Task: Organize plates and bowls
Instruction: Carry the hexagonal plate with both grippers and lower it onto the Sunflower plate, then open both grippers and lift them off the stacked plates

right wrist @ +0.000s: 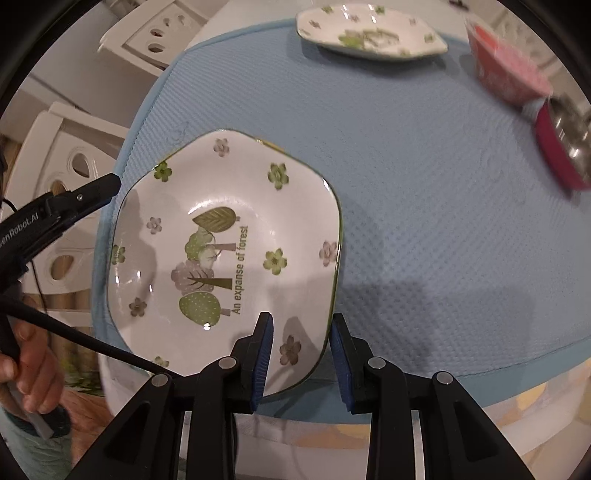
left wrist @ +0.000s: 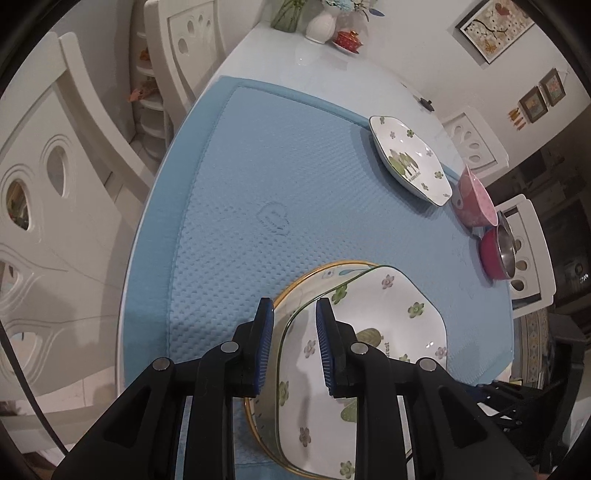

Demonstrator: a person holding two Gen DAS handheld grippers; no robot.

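A squarish white floral plate (left wrist: 373,314) (right wrist: 229,240), printed with trees, lies on top of a round gold-rimmed plate (left wrist: 306,278) on the blue mat (left wrist: 258,166). My left gripper (left wrist: 294,302) straddles the floral plate's left rim. Its jaws are narrow and slightly apart from the rim, so it is open. My right gripper (right wrist: 301,316) is shut on the near right rim of the same plate. One finger of my left gripper (right wrist: 98,190) shows at the plate's far left edge in the right wrist view.
A second floral plate (left wrist: 410,158) (right wrist: 369,33) sits at the mat's far right. Beside it stand a pink bowl (left wrist: 476,199) (right wrist: 506,70) and a red steel-lined bowl (left wrist: 496,254) (right wrist: 561,147). White chairs (left wrist: 55,206) ring the table. A white vase (left wrist: 321,26) and a red lidded cup (left wrist: 347,38) stand at the far end.
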